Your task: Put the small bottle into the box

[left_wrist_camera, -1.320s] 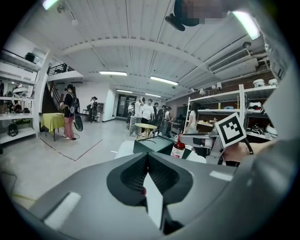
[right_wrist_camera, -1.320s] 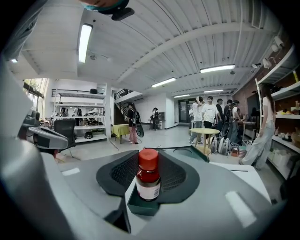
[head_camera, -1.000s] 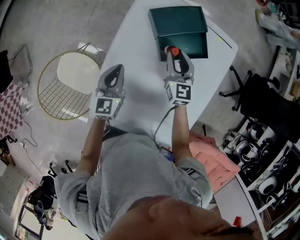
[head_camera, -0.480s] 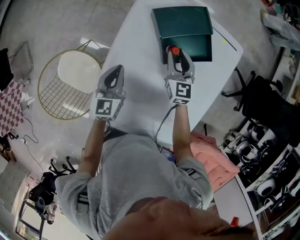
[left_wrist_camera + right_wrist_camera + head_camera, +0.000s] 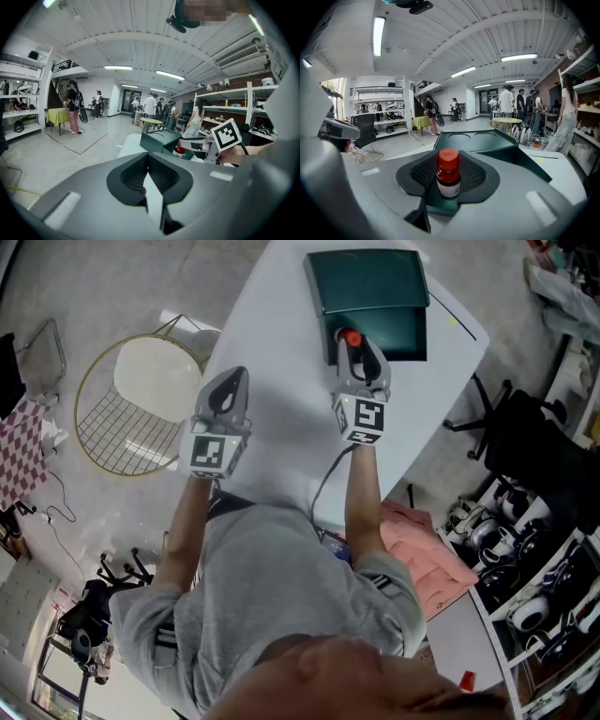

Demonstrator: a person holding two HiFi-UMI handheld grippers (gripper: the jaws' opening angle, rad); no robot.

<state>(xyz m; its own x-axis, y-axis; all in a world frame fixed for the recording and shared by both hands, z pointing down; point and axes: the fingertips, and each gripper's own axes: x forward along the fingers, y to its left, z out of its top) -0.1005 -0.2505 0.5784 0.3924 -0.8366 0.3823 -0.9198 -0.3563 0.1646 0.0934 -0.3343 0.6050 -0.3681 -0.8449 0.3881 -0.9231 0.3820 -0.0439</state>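
bottle [image 5: 448,183]: small, red cap, dark red contents, pale label; upright between the pads of the right claw, over the near left part of the box's open tray. Whether its base touches the tray floor cannot be told.
right claw [image 5: 354,348]: closed on the bottle, pads pressing its sides below the cap; reaches over the near edge of the box.
left claw [image 5: 146,164]: jaws together, nothing between them; held above the counter's left side, well apart from the box.
box [image 5: 394,329]: dark green, lid folded back on the far side, two round recesses in the lid; stands at the far end of the counter.
counter [image 5: 281,381]: white, rounded corners.
wire chair [image 5: 131,427]: round frame, pale seat, on the floor left of the counter.
pink cloth [image 5: 427,554]: beside the person's right arm, below the counter's edge.
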